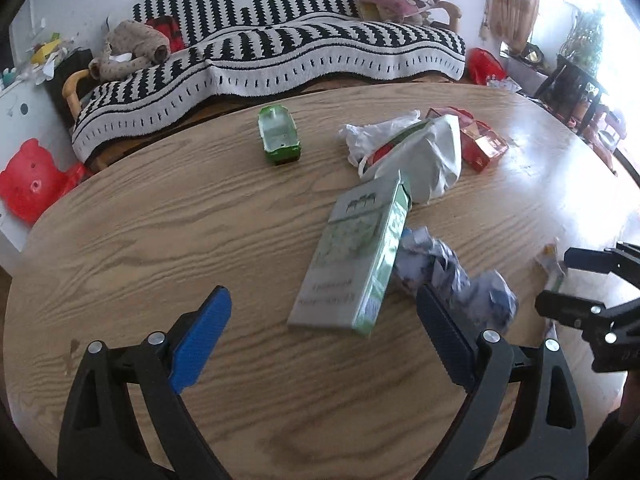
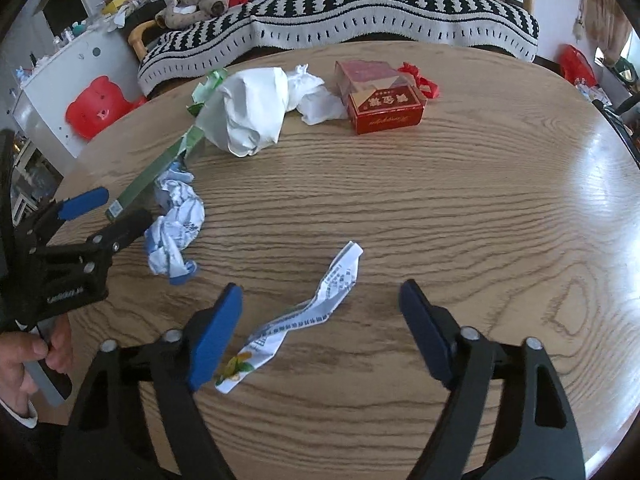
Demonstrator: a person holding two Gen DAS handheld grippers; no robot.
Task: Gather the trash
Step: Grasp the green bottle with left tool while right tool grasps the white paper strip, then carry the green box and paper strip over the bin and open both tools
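Trash lies on a round wooden table (image 1: 160, 220). My left gripper (image 1: 324, 300) is open, its jaws either side of the near end of a flat green and white carton (image 1: 356, 256). A crumpled blue and white wrapper (image 1: 452, 280) lies by its right finger, and it also shows in the right wrist view (image 2: 176, 224). My right gripper (image 2: 320, 296) is open around a twisted paper strip (image 2: 304, 316). A white plastic bag (image 2: 252, 112), crumpled tissue (image 2: 312, 92), a red box (image 2: 380, 96) and a green tub (image 1: 278, 136) lie farther back.
A sofa with a black and white striped cover (image 1: 280, 52) stands behind the table. A red bear-shaped stool (image 1: 32, 184) is on the floor at the left. A white cabinet (image 2: 60, 80) stands at the far left. The left gripper (image 2: 92, 220) shows in the right wrist view.
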